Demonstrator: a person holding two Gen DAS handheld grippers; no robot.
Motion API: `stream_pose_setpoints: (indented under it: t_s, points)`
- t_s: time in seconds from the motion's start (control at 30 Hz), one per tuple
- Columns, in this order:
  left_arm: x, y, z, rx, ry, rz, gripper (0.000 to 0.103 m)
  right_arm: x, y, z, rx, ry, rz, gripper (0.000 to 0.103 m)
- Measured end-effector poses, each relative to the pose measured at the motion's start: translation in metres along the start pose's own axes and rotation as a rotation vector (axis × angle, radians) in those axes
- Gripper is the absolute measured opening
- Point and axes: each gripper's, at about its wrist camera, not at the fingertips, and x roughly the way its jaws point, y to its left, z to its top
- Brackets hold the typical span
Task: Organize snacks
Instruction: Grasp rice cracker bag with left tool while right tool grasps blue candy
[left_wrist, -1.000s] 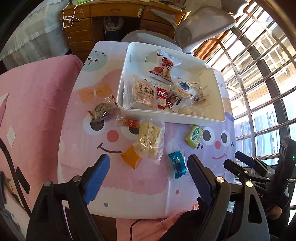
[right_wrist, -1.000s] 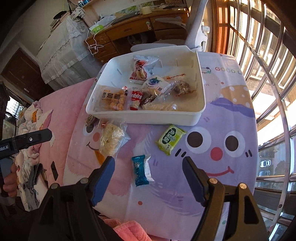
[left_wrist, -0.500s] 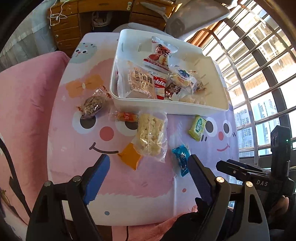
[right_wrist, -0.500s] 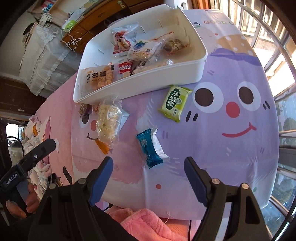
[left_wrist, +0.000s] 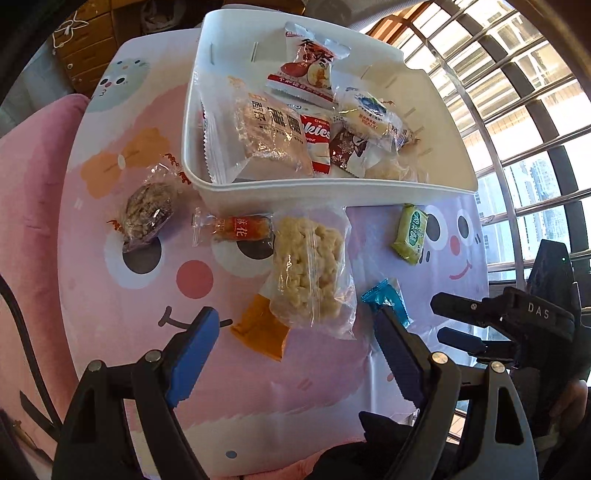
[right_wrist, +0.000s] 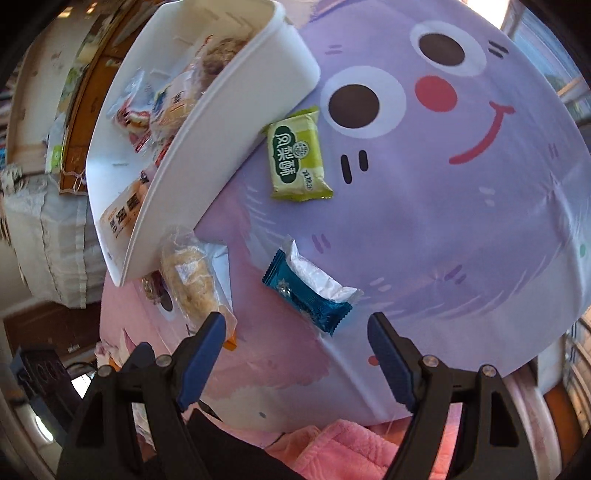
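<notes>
Right wrist view: a teal-wrapped snack (right_wrist: 309, 291) lies flat on the cartoon-print tablecloth (right_wrist: 461, 229) at lower centre of the frame, its long axis running from upper left to lower right, a clear crimped flap trailing along its upper side. It looks light, thin and crinkly, likely slippery in its foil, and is probably best pinched across its short middle rather than by the flimsy flap. The right gripper (right_wrist: 297, 341) hovers just below it, jaws apart and empty, the packet not yet between them. A green packet (right_wrist: 299, 157) sits upright higher in the frame, beside the white tray (right_wrist: 207, 147) already holding several snacks. In the left wrist view, the left gripper (left_wrist: 299, 336) also stands wide and empty over a clear bag of puffed pieces (left_wrist: 308, 267) at centre, which overlaps an orange packet (left_wrist: 258, 330); a dark nut bar (left_wrist: 146, 208) and a red twist-wrapped sweet (left_wrist: 240, 229) wait to the left on the table.
</notes>
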Motion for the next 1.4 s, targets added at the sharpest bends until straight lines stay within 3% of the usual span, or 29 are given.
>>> stream_pose_setpoints:
  t_s: [0.2,0.43,0.87,1.07,1.4]
  points:
    - [0.025,0.003,0.013,0.048,0.02,-0.01,0.085,0.013,-0.012,-0.003,0.224,-0.045,0.021,0.08]
    - [0.051,0.002,0.021,0.075,0.053,-0.037,0.085,0.021,-0.018,-0.002,0.371,-0.108,-0.014,0.08]
    - [0.083,0.004,0.03,0.062,0.113,-0.072,0.085,0.034,-0.01,0.009,0.507,-0.101,-0.156,0.08]
    - [0.09,0.004,0.03,0.068,0.129,-0.101,0.073,0.043,-0.007,0.012,0.517,-0.078,-0.197,0.079]
    - [0.091,0.002,0.026,0.045,0.105,-0.146,0.053,0.053,0.001,0.013,0.489,-0.065,-0.209,0.06]
